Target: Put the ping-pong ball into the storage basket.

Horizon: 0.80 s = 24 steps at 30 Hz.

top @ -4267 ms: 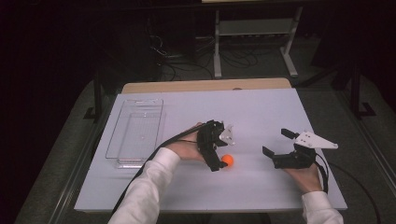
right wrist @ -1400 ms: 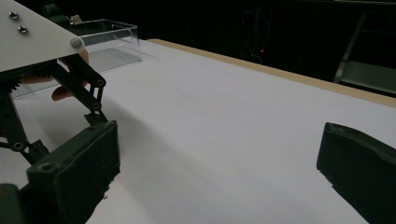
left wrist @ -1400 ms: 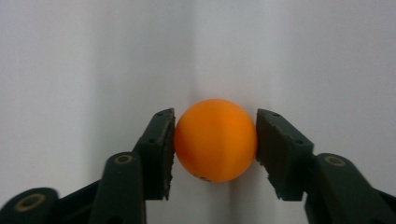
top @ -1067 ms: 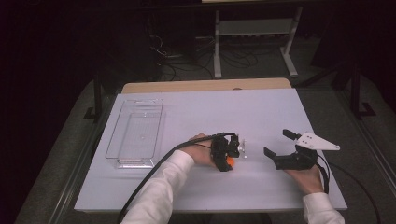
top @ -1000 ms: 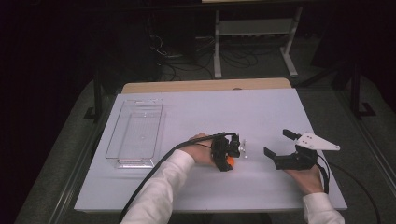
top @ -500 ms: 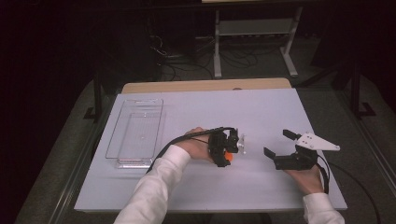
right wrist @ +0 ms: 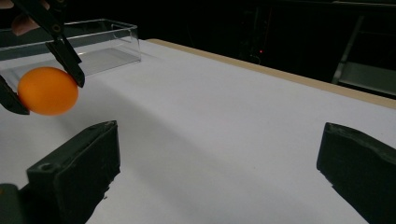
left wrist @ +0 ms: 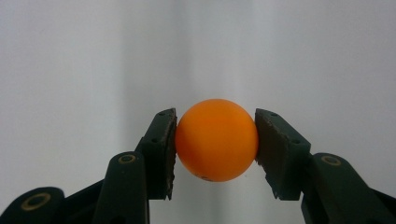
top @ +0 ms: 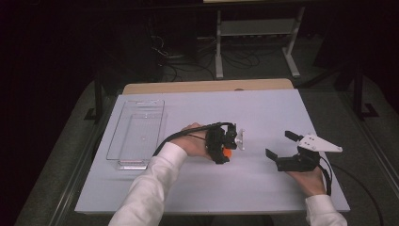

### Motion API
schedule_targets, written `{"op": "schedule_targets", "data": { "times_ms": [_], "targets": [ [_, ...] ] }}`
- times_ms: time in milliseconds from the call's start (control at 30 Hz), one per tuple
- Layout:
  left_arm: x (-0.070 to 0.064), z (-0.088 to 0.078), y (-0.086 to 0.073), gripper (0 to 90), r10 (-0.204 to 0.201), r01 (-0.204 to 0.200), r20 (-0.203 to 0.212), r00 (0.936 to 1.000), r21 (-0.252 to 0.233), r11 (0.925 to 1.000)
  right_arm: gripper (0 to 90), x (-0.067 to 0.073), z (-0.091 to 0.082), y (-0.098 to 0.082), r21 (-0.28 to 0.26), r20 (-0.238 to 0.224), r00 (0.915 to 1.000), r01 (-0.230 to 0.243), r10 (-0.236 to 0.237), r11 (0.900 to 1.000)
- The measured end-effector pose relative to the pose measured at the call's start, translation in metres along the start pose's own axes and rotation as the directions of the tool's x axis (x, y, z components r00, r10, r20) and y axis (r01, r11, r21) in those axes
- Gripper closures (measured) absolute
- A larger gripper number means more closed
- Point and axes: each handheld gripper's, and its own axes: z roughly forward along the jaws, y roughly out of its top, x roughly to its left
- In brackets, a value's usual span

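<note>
The white table (top: 263,113) carried little: a clear plastic tray (top: 136,134) lay along its left part, well apart from both grippers, and nothing stood between them and it. In the right gripper view the tray's near wall (right wrist: 93,35) showed beyond the ball, and its floor looked bare.

The left gripper (top: 225,151) had its jaws clamped on an orange ball (left wrist: 216,139), one pad pressed to each side, near the table's middle. In the right gripper view the ball (right wrist: 47,91) hung clear of the tabletop.

About four seconds earlier the ball lay on the table just beside the left gripper; a second earlier it was already gripped, low over the surface, and it had since been lifted a little.

The right gripper (top: 286,151) rested near the table's right edge where it had been, its jaws wide apart with nothing between them.
</note>
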Motion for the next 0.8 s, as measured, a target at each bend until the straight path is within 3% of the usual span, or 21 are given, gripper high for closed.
{"op": "schedule_targets", "data": {
  "times_ms": [400,500,800],
  "targets": [
    [0.003,-0.022,-0.005,50.9,-0.019,0.019,-0.019,0.9996,0.010,0.9998,0.0,0.000,0.000,0.000,0.000,0.001,1.0000,-0.003,0.003,1.000],
    [0.002,-0.029,-0.007,50.9,-0.027,0.027,-0.009,0.9996,-0.011,0.9996,0.0,0.001,0.000,0.000,0.001,0.000,1.0000,-0.002,0.002,1.000],
    [0.007,-0.051,-0.013,50.9,-0.044,0.042,-0.035,0.9984,-0.039,0.9984,0.0,0.000,0.000,0.000,0.001,0.001,1.0000,0.001,-0.001,1.000]
  ]
}}
